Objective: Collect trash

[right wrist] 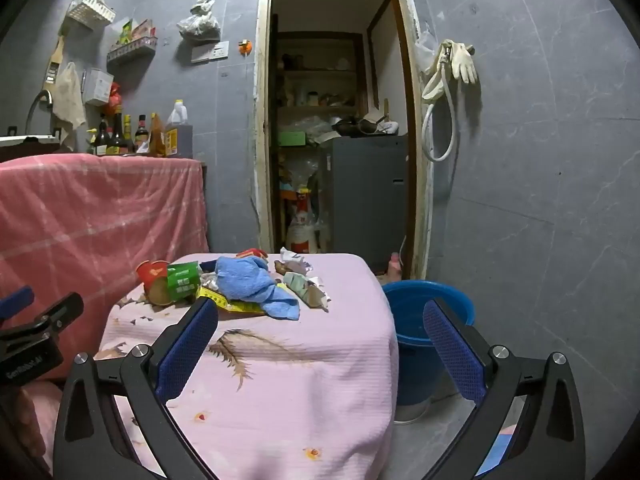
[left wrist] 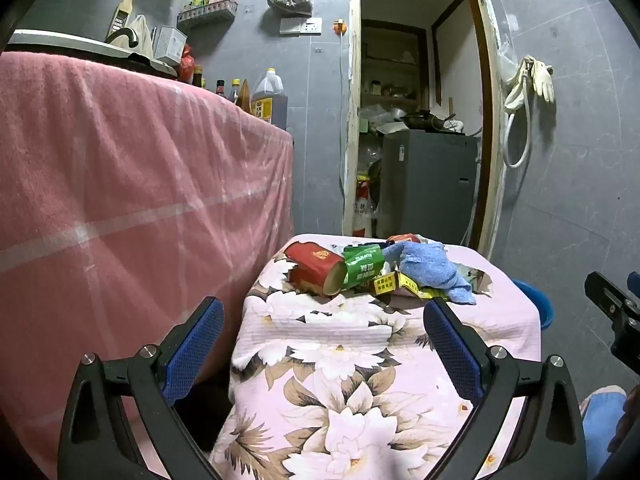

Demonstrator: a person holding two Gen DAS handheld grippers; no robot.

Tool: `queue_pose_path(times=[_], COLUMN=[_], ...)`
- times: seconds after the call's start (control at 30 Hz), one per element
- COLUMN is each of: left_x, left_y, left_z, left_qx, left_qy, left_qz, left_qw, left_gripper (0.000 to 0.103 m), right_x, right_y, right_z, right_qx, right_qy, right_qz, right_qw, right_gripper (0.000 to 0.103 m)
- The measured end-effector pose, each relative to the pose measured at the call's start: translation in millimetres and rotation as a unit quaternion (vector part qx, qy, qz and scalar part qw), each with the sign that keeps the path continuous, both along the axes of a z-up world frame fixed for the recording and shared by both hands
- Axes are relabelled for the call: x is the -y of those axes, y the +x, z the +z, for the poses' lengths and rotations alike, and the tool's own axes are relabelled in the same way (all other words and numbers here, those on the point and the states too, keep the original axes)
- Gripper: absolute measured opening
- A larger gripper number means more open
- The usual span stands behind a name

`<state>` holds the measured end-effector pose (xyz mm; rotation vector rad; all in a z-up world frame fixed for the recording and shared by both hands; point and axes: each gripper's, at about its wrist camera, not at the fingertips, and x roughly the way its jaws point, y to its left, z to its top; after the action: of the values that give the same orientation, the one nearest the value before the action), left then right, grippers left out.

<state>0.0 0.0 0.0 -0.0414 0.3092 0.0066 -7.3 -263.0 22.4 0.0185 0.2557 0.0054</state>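
A small table under a pink floral cloth (left wrist: 360, 360) (right wrist: 280, 380) carries a heap of trash at its far end. In the heap lie a red paper cup on its side (left wrist: 316, 268) (right wrist: 154, 278), a green wrapper (left wrist: 362, 266) (right wrist: 182, 282), yellow wrappers (left wrist: 404, 284) (right wrist: 224, 302), a blue cloth (left wrist: 430, 266) (right wrist: 256, 286) and crumpled wrappers (right wrist: 308, 290). A blue bucket (right wrist: 424, 320) (left wrist: 538, 304) stands on the floor right of the table. My left gripper (left wrist: 324, 308) and right gripper (right wrist: 320, 308) are open and empty, short of the heap.
A counter draped in a pink checked cloth (left wrist: 132, 208) (right wrist: 100, 208) rises on the left, with bottles (right wrist: 132, 132) on top. Behind the table an open doorway (right wrist: 340, 120) shows a grey cabinet (right wrist: 368, 196). A hose and gloves (right wrist: 452, 76) hang on the grey wall.
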Motion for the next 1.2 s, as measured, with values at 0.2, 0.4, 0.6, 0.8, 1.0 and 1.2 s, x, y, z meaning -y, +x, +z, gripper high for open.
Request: queue_pose_path(times=[0.2,0.4,0.6,0.8,1.0,1.2], left_x=[0.0,0.3,0.0,-0.1,-0.1,-0.1], left_y=[0.1,-0.4,-0.3,0.0,0.0,0.1], left_z=[0.0,0.3,0.4,0.2,0.2,0.2], left_qx=[-0.002,-0.003,-0.005,-0.006,-0.006,-0.006], left_qy=[-0.001,-0.001,-0.003,-0.003,-0.003,-0.003], left_qz=[0.0,-0.001,-0.001,0.0,-0.001,0.0], left_qw=[1.0,1.0,1.0,1.0,1.0,1.0], left_gripper=[0.098,0.098,0.098,0.098,0.098,0.098], right_x=[-0.8,-0.3,-1.0,-0.9,-1.5,-1.1], right_y=[0.0,-3.8,-0.4,-1.0,-1.4,-2.5], right_z=[-0.4,0.7,-0.5,0.2,0.6,1.4], right_qx=[0.003,0.004,0.001,0.001,0.001,0.001], right_qy=[0.0,0.001,0.0,0.0,0.001,0.0], right_qz=[0.001,-0.001,0.0,0.0,-0.001,0.001], right_qw=[1.0,1.0,1.0,1.0,1.0,1.0], right_gripper=[0.103,0.103,0.103,0.103,0.103,0.103])
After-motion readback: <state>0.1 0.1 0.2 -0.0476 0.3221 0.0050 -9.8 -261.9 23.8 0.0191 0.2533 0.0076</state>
